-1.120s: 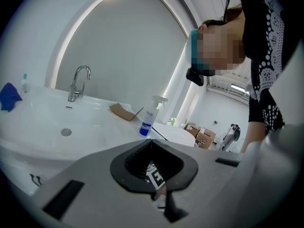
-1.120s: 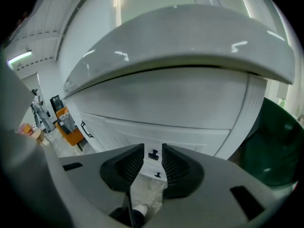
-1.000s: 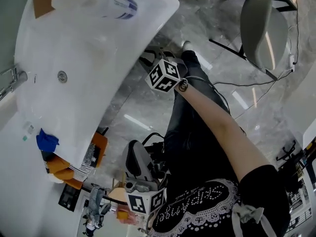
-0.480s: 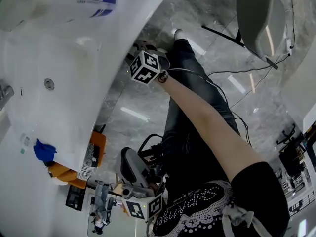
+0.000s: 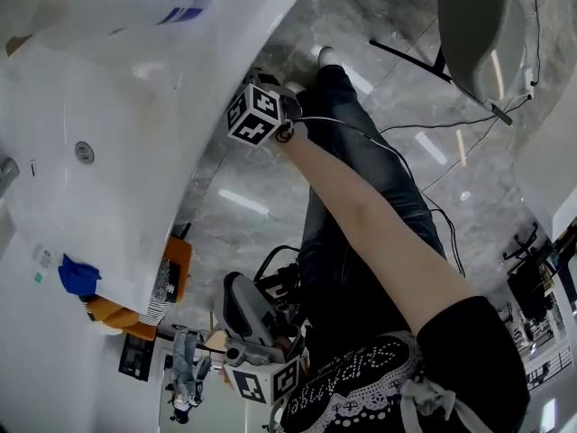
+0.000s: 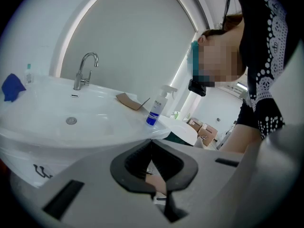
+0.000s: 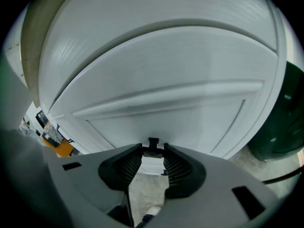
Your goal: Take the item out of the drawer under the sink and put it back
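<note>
The curved white drawer front point(image 7: 156, 113) under the sink fills the right gripper view. Its small dark handle point(image 7: 153, 143) sits right at the tips of my right gripper point(image 7: 153, 161). The jaws have just been opening and stand apart either side of the handle without pressing on it. In the head view only this gripper's marker cube point(image 5: 257, 114) shows, tucked against the underside of the white sink point(image 5: 90, 152). My left gripper point(image 6: 151, 142) is held low by the person's body, tips together, nothing between them. No item from the drawer is visible.
On the sink stand a chrome faucet point(image 6: 85, 70), a spray bottle point(image 6: 156, 107), a cardboard piece point(image 6: 129, 100) and a blue cloth point(image 5: 77, 276). A grey chair point(image 5: 478, 25) and cables point(image 5: 433, 179) are on the marble floor. A dark green container point(image 7: 285, 122) stands right of the cabinet.
In the head view the right gripper's cube has shifted left and lower, closer under the sink rim. The left gripper's cube has stayed at the bottom of the view.
</note>
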Demonstrator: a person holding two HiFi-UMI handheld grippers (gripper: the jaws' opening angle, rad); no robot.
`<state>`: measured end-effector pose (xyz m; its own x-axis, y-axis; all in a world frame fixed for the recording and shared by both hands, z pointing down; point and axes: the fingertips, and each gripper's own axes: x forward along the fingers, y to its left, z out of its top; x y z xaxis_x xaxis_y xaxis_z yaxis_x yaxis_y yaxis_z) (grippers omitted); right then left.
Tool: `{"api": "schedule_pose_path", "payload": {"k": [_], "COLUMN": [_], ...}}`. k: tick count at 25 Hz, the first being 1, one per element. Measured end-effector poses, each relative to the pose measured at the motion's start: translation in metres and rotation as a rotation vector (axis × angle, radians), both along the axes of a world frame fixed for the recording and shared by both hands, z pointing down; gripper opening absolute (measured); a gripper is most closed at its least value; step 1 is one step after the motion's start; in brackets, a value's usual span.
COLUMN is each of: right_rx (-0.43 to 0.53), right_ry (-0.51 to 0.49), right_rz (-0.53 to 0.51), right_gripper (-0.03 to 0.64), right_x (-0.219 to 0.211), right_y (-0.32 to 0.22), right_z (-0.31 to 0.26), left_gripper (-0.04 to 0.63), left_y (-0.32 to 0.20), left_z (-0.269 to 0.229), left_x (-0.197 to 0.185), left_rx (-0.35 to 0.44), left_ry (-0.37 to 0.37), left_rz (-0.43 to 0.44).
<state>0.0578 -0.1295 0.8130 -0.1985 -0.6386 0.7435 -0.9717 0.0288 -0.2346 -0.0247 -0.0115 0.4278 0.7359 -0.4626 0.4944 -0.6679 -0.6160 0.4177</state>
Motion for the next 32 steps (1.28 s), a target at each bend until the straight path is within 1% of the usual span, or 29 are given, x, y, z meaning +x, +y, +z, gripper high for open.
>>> {"api": "schedule_pose_path", "payload": {"k": [9, 16, 23, 32], "right_rx": [0.011, -0.003, -0.015, -0.054], "right_ry": [-0.007, -0.005, -0.011, -0.017], "right_rz": [-0.011, -0.023, -0.029, -0.043], "right_gripper": [0.138, 0.138, 0.140, 0.140], "right_x": [0.000, 0.000, -0.002, -0.006], "right_y": [0.001, 0.005, 0.041, 0.079], "right_z": [-0.004, -0.003, -0.001, -0.001], "left_gripper": [0.005, 0.005, 0.005, 0.005], "left_y": [0.003, 0.007, 0.008, 0.011], "left_z": [-0.003, -0.005, -0.007, -0.012], "left_x": [-0.005, 0.001, 0.006, 0.011], "left_rx": [0.003, 0.005, 0.015, 0.021], "left_ry": [-0.001, 0.009, 0.021, 0.040], "left_rz": [-0.037, -0.038, -0.044, -0.041]}}
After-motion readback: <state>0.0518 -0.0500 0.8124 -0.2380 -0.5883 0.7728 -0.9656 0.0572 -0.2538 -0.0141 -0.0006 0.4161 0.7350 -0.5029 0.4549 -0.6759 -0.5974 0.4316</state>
